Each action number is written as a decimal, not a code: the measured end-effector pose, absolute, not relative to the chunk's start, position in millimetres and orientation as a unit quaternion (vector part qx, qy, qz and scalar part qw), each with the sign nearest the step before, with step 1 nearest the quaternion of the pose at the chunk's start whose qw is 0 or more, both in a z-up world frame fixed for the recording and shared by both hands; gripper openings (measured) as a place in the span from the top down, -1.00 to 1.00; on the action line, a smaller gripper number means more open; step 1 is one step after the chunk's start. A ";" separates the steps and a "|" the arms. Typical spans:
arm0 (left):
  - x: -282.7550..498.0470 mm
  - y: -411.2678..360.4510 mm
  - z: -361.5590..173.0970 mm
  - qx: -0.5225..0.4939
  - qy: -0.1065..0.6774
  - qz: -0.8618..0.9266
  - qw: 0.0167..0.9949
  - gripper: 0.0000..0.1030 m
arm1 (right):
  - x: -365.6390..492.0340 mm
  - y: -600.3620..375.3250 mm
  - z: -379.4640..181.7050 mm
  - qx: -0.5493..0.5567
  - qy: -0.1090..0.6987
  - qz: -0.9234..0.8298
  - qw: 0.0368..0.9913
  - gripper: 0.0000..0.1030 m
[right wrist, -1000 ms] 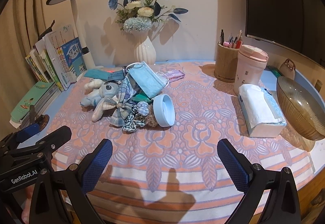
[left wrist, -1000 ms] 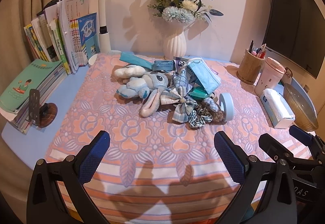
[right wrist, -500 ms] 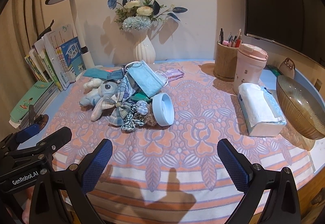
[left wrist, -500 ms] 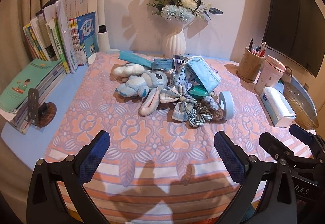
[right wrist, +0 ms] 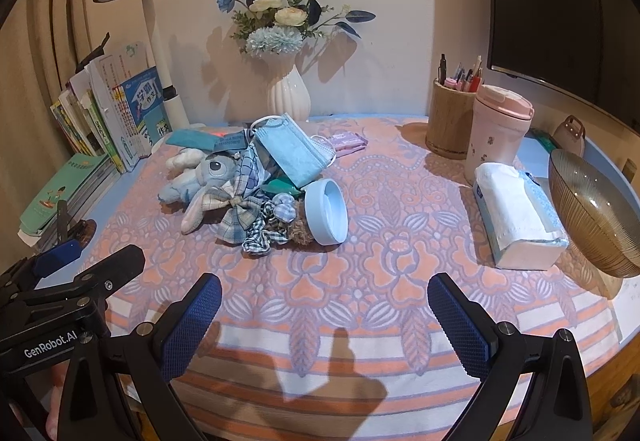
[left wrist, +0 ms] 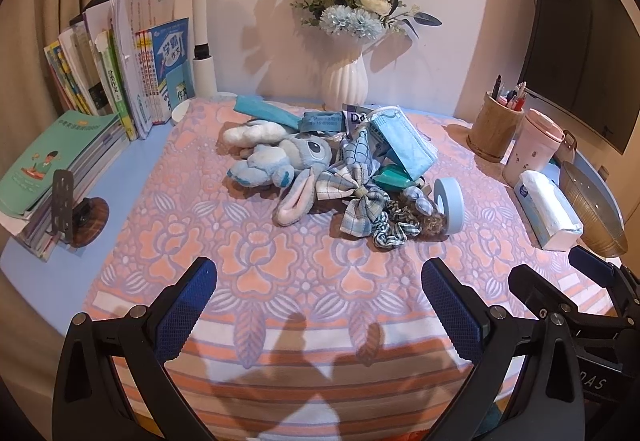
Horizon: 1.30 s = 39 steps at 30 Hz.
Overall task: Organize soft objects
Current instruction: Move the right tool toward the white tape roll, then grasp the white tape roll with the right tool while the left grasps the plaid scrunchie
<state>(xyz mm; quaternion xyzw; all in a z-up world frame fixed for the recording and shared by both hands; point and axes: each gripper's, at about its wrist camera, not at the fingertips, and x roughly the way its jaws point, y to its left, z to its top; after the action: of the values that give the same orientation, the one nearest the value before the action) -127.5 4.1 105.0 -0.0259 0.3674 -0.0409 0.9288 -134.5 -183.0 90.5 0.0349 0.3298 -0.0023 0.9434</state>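
A heap of soft things lies mid-table on the flowered cloth (left wrist: 256, 265): a blue plush toy (left wrist: 280, 161) (right wrist: 200, 177), a plaid bow (left wrist: 352, 197) (right wrist: 240, 211), checked and fuzzy scrunchies (left wrist: 396, 231) (right wrist: 264, 237), a blue face mask (left wrist: 404, 145) (right wrist: 292, 153) and a teal headband (left wrist: 264, 111). A pale blue round lid (left wrist: 450, 203) (right wrist: 326, 211) leans against the heap's right side. My left gripper (left wrist: 318, 301) and right gripper (right wrist: 324, 315) hover open over the table's near edge, well short of the heap, nothing between their fingers.
Books (left wrist: 120, 73) and a lamp (right wrist: 160, 53) stand at back left, a white vase of flowers (right wrist: 288, 93) behind the heap. At the right are a pen holder (right wrist: 450, 125), pink cup (right wrist: 498, 133), tissue pack (right wrist: 520, 217) and glass bowl (right wrist: 592, 213).
Both views have shifted only slightly; the heap sits a little farther off and nothing on the table has moved. Both grippers stay open.
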 end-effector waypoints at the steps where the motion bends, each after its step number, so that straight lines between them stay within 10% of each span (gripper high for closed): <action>1: -127.2 4.1 104.3 -0.025 0.368 -0.040 0.929 -0.98 | -134.9 -181.6 90.4 0.031 0.329 -0.004 0.944 -1.00; 27: -79.9 9.3 79.2 -0.042 0.409 -0.055 0.910 -0.97 | -84.7 -210.0 70.5 0.034 0.374 -0.027 0.927 -0.97; 39: -17.4 8.0 56.5 -0.114 0.459 -0.111 0.874 -0.63 | -24.5 -201.2 48.2 0.046 0.421 0.016 0.906 -0.27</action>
<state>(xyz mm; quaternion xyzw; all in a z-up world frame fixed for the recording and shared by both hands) -17.4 8.0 56.5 -0.1144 0.4595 -0.1114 0.8737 -24.5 -201.2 48.2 0.0461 0.4215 0.0160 0.9055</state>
